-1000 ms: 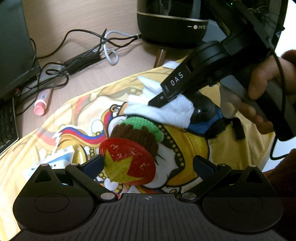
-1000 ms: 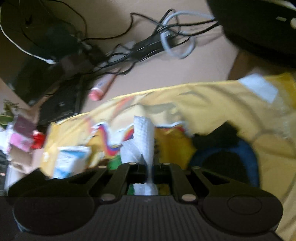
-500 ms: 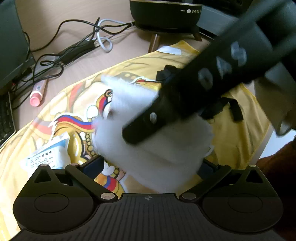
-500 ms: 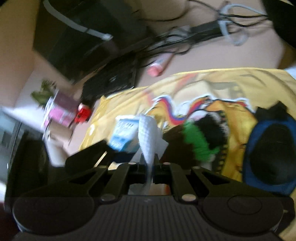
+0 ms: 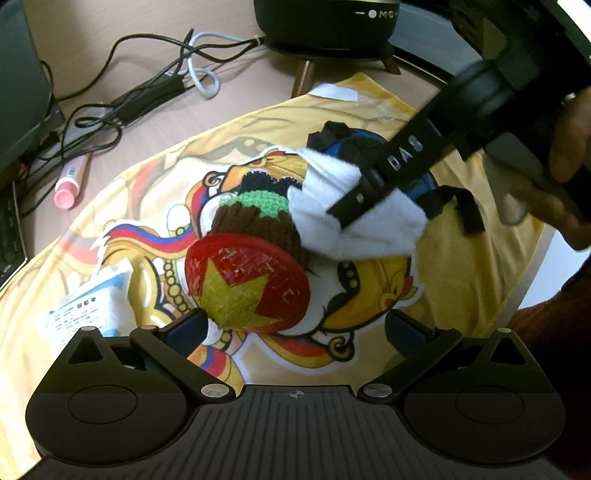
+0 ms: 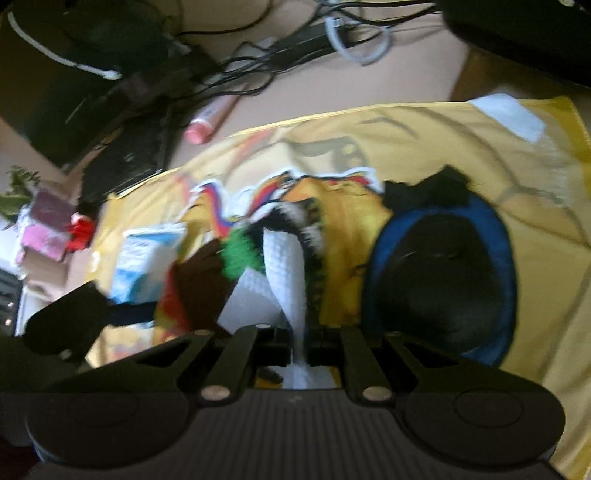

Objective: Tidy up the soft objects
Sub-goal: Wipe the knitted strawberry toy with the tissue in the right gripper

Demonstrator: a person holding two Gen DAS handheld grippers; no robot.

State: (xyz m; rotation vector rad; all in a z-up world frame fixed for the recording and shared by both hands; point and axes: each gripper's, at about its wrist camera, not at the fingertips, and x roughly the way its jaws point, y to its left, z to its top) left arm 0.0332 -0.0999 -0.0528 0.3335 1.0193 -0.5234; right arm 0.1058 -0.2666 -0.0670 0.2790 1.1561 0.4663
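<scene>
A white cloth hangs pinched in my right gripper, which is shut on it above the yellow printed cloth. The same white cloth rises between the right fingers in the right wrist view. Below it sits a knitted toy with a brown and green body and a red disc with a yellow star. A blue and black pouch lies behind to the right. My left gripper is open, its fingers on either side of the red disc without touching it.
A white and blue packet lies on the yellow cloth at the left. Tangled cables, a pink tube and a black keyboard crowd the desk behind. A round black appliance stands at the back. The table edge runs along the right.
The right gripper swung the white cloth close across the left camera half a second ago, then back over the pouch and toy. The left gripper stayed open over the toy.
</scene>
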